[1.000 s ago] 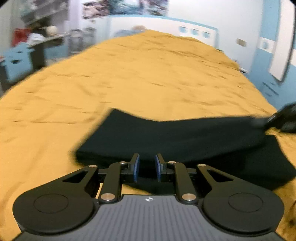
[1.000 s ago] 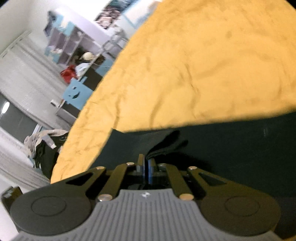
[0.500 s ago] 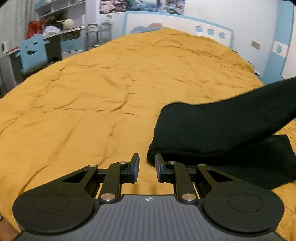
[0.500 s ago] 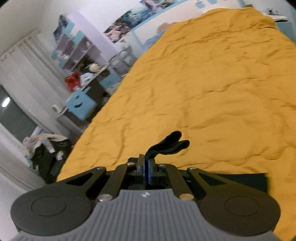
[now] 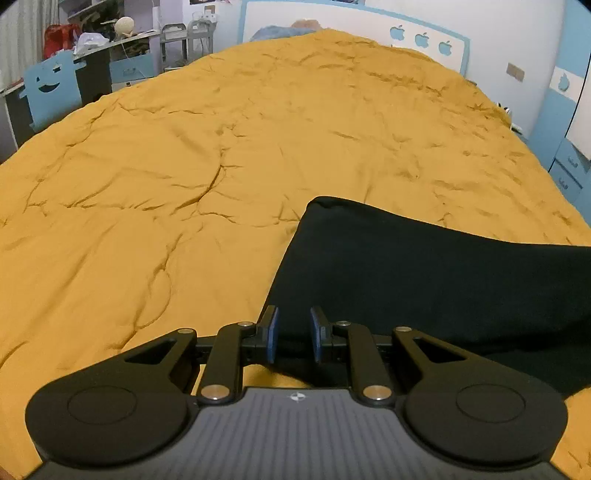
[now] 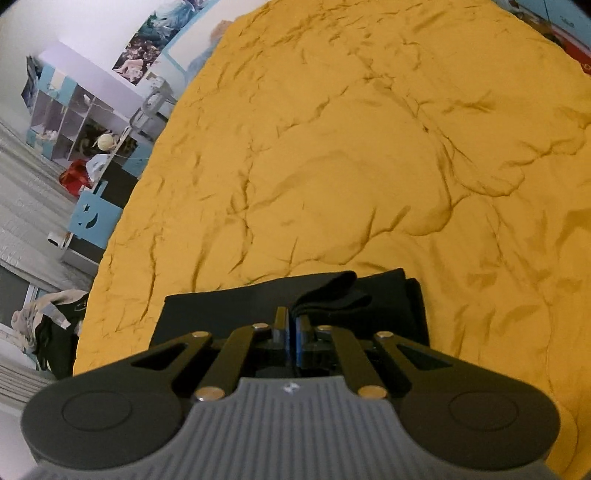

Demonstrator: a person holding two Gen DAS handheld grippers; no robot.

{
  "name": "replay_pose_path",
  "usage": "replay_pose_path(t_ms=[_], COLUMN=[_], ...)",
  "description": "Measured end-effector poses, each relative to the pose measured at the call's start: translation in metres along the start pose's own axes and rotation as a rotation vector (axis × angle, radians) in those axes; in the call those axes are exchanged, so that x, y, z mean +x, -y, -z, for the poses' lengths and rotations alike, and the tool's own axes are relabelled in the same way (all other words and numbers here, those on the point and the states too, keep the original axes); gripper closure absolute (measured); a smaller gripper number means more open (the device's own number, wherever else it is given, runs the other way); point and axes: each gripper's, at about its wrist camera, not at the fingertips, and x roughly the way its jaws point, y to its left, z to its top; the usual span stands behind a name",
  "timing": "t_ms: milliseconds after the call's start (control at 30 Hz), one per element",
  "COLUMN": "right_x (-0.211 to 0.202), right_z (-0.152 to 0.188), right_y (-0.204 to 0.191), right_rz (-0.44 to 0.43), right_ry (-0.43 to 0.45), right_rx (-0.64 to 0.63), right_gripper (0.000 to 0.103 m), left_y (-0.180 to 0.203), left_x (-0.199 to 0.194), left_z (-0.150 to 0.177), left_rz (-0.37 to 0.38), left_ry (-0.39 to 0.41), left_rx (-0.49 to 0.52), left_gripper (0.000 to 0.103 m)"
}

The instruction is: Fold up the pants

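Observation:
The black pants (image 5: 424, 280) lie folded on the yellow bedspread (image 5: 221, 166), to the right in the left wrist view. My left gripper (image 5: 293, 334) is open and empty, its blue pads (image 5: 272, 332) just at the near left edge of the pants. In the right wrist view the pants (image 6: 236, 314) lie as a flat black stack on the bedspread (image 6: 351, 166). My right gripper (image 6: 292, 328) is shut on a bunched edge of the pants (image 6: 332, 297), which sticks up past the fingertips.
A blue chair (image 5: 51, 92) and a cluttered desk (image 5: 103, 40) stand left of the bed. The headboard (image 5: 351, 33) is at the far end. Blue drawers (image 5: 569, 162) stand at the right. Shelves (image 6: 66, 118) and a clothes pile (image 6: 48, 325) show at the left.
My right gripper has carried the held edge of the pants over and down, so the pants now lie doubled on the bed. My left gripper stayed open as its view shifted left.

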Motion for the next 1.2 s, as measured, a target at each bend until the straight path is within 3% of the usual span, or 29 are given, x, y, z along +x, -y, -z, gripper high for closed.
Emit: replay_pose_path(t_ms=[67, 167, 200, 333, 467, 633, 800, 900, 967, 1067, 1200], right_x=[-0.009, -0.028, -0.025, 0.034, 0.051, 0.046, 0.032, 0.019, 0.015, 0.027, 0.056], right_z=[-0.002, -0.002, 0.001, 0.019, 0.033, 0.033, 0.035, 0.035, 0.037, 0.048, 0.065], right_y=[-0.010, -0.016, -0.012, 0.038, 0.073, 0.069, 0.044, 0.021, 0.010, 0.000, 0.006], right_rz=[-0.057, -0.225, -0.193, 0.099, 0.088, 0.095, 0.233, 0.362, 0.314, 0.259, 0.357], right_ry=[0.029, 0.111, 0.109, -0.034, -0.041, -0.035, 0.011, 0.107, 0.133, 0.099, 0.054], right_rx=[-0.035, -0.085, -0.103, -0.082, 0.005, -0.030, -0.174, -0.295, -0.321, -0.352, -0.351], right_gripper=[0.103, 0.103, 0.103, 0.103, 0.103, 0.103, 0.098, 0.098, 0.098, 0.098, 0.098], left_y=[0.001, -0.001, -0.002, -0.003, -0.004, -0.010, -0.014, -0.014, -0.014, -0.017, -0.023], left_x=[0.001, 0.002, 0.004, 0.012, 0.014, 0.022, 0.041, 0.064, 0.084, 0.118, 0.159], left_z=[-0.002, -0.003, -0.004, -0.005, -0.007, -0.017, -0.040, -0.056, -0.067, -0.081, -0.101], left_rz=[-0.009, -0.017, -0.018, -0.033, -0.035, -0.010, 0.058, 0.074, 0.096, 0.118, 0.151], left_ry=[0.000, 0.000, -0.004, -0.031, -0.037, -0.040, -0.057, -0.087, -0.116, -0.159, -0.199], left_rx=[0.000, -0.011, -0.013, -0.015, -0.007, -0.007, -0.020, -0.017, -0.031, -0.093, -0.185], left_gripper=[0.083, 0.083, 0.083, 0.083, 0.083, 0.083, 0.083, 0.083, 0.084, 0.086, 0.092])
